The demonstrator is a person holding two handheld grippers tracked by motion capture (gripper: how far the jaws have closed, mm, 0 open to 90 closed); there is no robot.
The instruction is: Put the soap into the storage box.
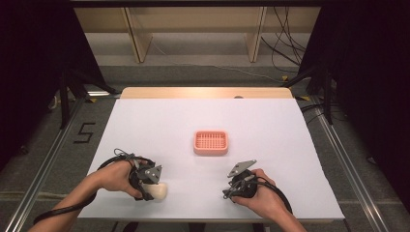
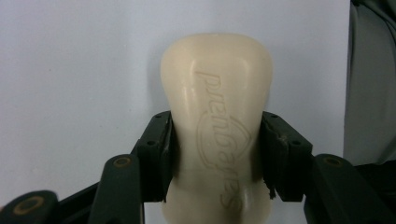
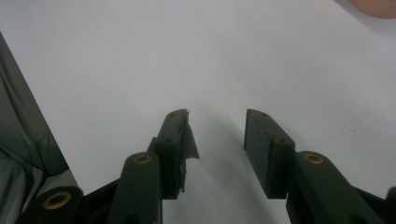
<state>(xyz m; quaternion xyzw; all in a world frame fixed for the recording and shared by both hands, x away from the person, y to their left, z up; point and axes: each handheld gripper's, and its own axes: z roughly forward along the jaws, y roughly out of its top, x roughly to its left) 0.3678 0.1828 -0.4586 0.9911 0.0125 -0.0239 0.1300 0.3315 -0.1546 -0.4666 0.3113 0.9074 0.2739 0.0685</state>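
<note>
Cream-white soap (image 2: 217, 135) sits between the two black jaws of the left claw (image 2: 217, 158). The pads press on both of its sides, at the narrow middle of the bar, so the left claw is holding the soap. In the high view the soap (image 1: 159, 191) lies on the white counter (image 1: 203, 116), near the front edge on the left side, right under the left claw (image 1: 151, 186).

The bar is long and rounded, and it is thinner in the middle. In the left gripper view its long way runs straight away from the claw, so the jaws squeeze it across its short way. That is a good way to hold it, and it should not spin when it goes up.

There are letters pressed into the top of the soap. They are upside down in the left gripper view and seem to spell "Safeguard", with a shield shape around the middle.

A pink soap dish (image 1: 211, 142) with little holes sits in the middle of the counter. It is ahead of the soap and off to the right. The left hand is closer to the soap and already has it.

The right claw (image 3: 217, 140) is open with nothing between its jaws. It rests low over the bare counter on the right (image 1: 238, 186).
</note>
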